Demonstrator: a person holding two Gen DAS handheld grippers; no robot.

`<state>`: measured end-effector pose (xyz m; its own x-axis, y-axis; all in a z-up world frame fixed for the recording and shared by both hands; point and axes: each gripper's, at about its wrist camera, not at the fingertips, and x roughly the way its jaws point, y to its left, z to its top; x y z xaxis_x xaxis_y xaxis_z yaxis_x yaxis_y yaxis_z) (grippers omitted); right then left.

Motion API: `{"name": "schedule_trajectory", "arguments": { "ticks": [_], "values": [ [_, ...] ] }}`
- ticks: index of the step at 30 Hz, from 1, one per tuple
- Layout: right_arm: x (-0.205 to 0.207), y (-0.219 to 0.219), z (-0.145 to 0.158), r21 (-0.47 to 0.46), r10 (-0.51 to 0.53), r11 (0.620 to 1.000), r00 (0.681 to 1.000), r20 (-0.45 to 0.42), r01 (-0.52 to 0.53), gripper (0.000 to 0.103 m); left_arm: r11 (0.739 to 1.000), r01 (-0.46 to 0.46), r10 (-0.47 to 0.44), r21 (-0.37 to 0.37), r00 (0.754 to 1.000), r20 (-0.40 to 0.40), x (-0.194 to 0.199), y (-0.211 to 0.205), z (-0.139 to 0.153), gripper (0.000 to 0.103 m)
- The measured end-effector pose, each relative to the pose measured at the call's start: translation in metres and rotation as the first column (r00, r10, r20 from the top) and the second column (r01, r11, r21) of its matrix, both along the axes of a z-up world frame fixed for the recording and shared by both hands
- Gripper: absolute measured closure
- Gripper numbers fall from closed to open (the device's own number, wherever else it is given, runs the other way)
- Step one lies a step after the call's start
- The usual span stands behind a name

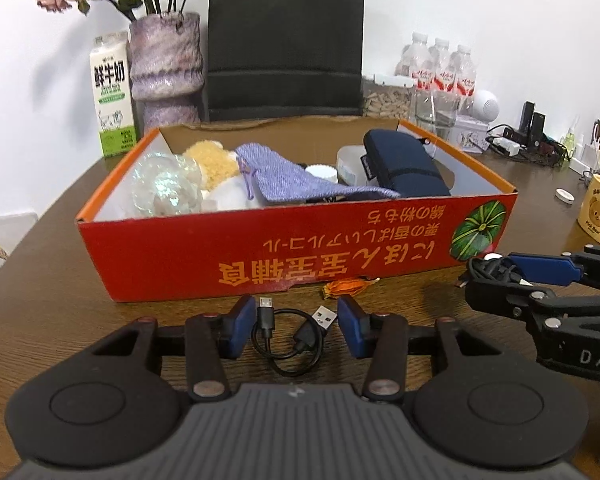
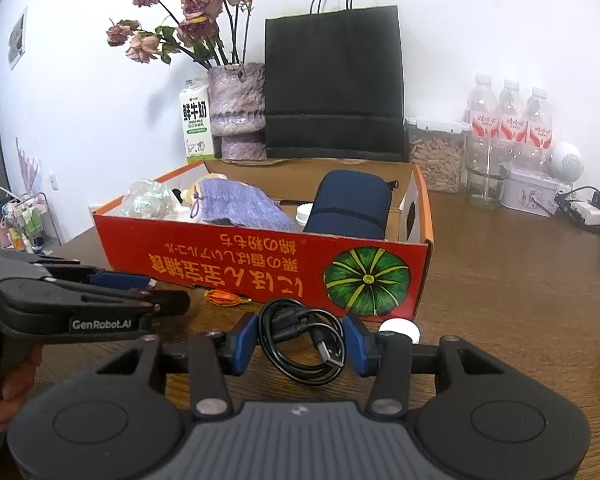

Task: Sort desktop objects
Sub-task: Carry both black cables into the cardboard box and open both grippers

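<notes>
My red cardboard box [image 1: 204, 256] sits on the bench [image 1: 60, 312], holding a navy pouch [image 1: 404, 168], a purple knit bag [image 1: 284, 180], a plush toy [image 1: 214, 162] and a shiny clear ball [image 1: 164, 190]. Left gripper [image 1: 292, 330] pinches a short black USB cable [image 1: 288, 336]; right gripper [image 2: 300, 344] pinches a coiled black cable [image 2: 300, 344]. An orange wrapper [image 1: 346, 286] lies against the box front.

A lived-in home desk, probably in a living room or study. Beyond the claw, a wooden table [image 2: 500, 280] against a white wall carries a vase of dried roses [image 2: 238, 108], a milk carton [image 2: 196, 122], a black paper bag [image 2: 334, 84], water bottles [image 2: 510, 114] and a power strip [image 1: 512, 145] far right.
</notes>
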<state>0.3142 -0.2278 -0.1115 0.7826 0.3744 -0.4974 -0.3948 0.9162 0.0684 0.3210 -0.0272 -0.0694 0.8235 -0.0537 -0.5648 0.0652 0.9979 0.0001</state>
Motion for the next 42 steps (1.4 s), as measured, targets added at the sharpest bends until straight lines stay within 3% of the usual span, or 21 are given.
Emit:
{"name": "schedule_trajectory", "arguments": {
  "ticks": [12,18,25,32,42],
  "values": [
    [-0.008,0.013,0.039,0.016,0.026,0.999,0.995,0.096,-0.028,0.058,0.999,0.034,-0.032,-0.008,0.991,0.133,-0.017,-0.002,0.047,0.057],
    [0.006,0.03,0.065,0.005,0.041,0.999,0.989,0.145,-0.042,0.058,1.0,0.016,-0.013,-0.015,0.978,0.206,0.0,0.005,0.076,0.058],
    [0.044,0.048,0.085,0.049,0.02,0.998,0.987,0.161,-0.028,0.058,0.997,-0.031,0.045,-0.064,0.972,0.229,0.04,0.026,0.091,0.058],
    [0.092,0.062,0.084,0.088,0.004,0.996,0.991,0.132,-0.016,0.058,0.993,-0.053,0.074,-0.102,0.973,0.217,0.085,0.043,0.088,0.058],
    [0.155,0.075,0.06,0.066,0.017,0.998,0.999,0.028,-0.018,0.058,0.993,-0.053,0.065,-0.105,0.992,0.107,0.144,0.059,0.064,0.061]
  ]
}}
